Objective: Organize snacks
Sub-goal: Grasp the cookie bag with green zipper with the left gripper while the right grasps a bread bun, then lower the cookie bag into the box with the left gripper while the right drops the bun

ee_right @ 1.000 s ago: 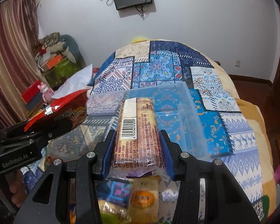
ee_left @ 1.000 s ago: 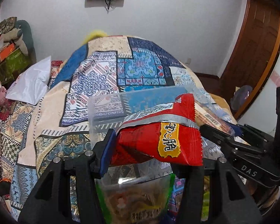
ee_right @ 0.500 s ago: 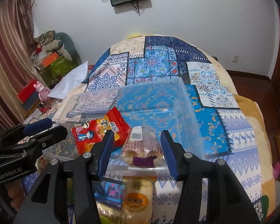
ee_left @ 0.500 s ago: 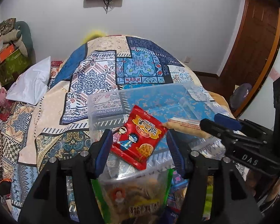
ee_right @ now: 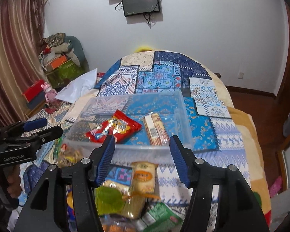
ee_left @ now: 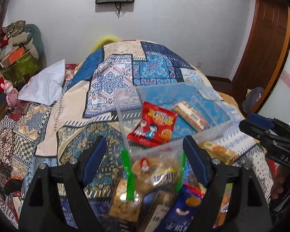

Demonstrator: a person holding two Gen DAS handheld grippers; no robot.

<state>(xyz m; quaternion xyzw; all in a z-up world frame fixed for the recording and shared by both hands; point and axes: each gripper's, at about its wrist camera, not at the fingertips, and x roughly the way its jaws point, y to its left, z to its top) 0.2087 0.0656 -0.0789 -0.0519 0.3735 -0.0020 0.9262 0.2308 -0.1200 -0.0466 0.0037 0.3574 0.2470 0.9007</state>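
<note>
- Snacks are split between two places: two packets lie inside a clear plastic bin (ee_left: 218, 104) on the quilt (ee_left: 114, 71), and a loose pile sits on the quilt at the bin's near wall.
- Red packet (ee_left: 153, 124) lies flat on the bin floor, toward the 9 o'clock side of the bin.
- Wafer pack (ee_left: 191, 115) lies just beside the red packet at its 3 o'clock side; in the right wrist view the two (ee_right: 114, 128) (ee_right: 156, 129) are close, and contact cannot be told.
- Bin floor beyond both packets, toward 12 o'clock, is bare; the quilt pattern shows through it (ee_right: 154, 104).
- Bin near wall (ee_right: 141, 150) runs across the right wrist view just beyond the right gripper's tips.
- Left gripper (ee_left: 145, 150) is spread wide and holds nothing. It hangs over a clear bag with green strips (ee_left: 154, 172), and the bin's near corner lies between the tips.
- Right gripper (ee_right: 142, 152) is spread wide and holds nothing. Below it at 6 o'clock lie a yellow-and-orange packet (ee_right: 144, 176), a green lid-like item (ee_right: 110, 197) and a green box (ee_right: 158, 216).
- Left gripper also shows at 9 o'clock in the right wrist view (ee_right: 42, 127); the right gripper shows at 3 o'clock in the left wrist view (ee_left: 255, 123). They are well apart.
- Quilt is bare around the bin at 12 and 3 o'clock.
- White pillow (ee_left: 42, 85) lies at 10 o'clock, well apart from the bin.
</note>
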